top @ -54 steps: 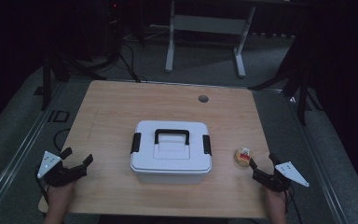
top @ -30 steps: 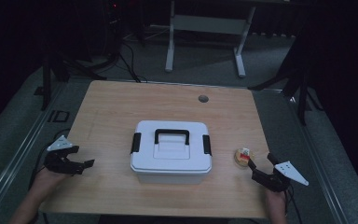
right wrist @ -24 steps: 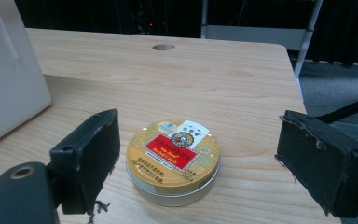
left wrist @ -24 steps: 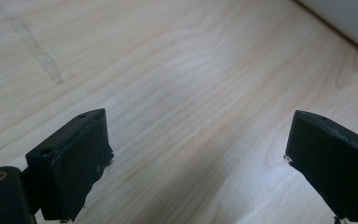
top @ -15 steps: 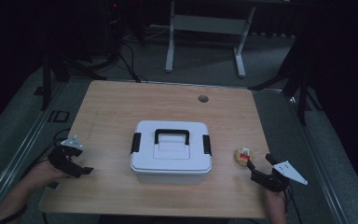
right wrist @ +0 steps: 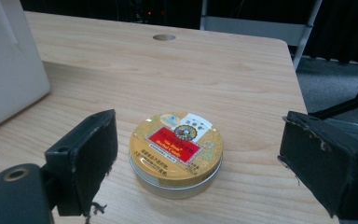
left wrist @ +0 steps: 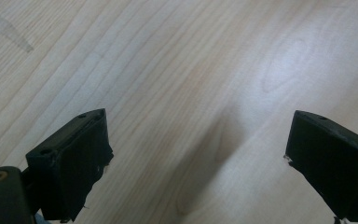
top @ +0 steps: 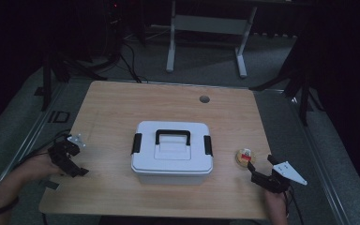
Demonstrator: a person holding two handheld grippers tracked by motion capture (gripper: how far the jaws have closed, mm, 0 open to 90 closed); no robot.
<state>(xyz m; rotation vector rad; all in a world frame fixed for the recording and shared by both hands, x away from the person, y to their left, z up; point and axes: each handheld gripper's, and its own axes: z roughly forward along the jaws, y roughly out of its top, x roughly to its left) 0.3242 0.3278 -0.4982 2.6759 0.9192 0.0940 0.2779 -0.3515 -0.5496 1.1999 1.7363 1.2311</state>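
Left tool (top: pixel 68 157), jaws apart, shifted leftward away from white box (top: pixel 172 152) toward bench (top: pixel 122 108) edge. Right tool (top: pixel 266 174), likewise spread, empty, unmoved beside round tin (top: pixel 244 157) right of box. Dark room, grey floor (top: pixel 206 65).

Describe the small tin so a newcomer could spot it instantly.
Find the white storage box with the black handle, mid-table. Just right of it, ahead of the right gripper, sits the tin. It is the only round, gold thing, with a red label on its lid.

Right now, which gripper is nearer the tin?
Right. The right gripper sits just behind the tin; the left gripper is across the box.
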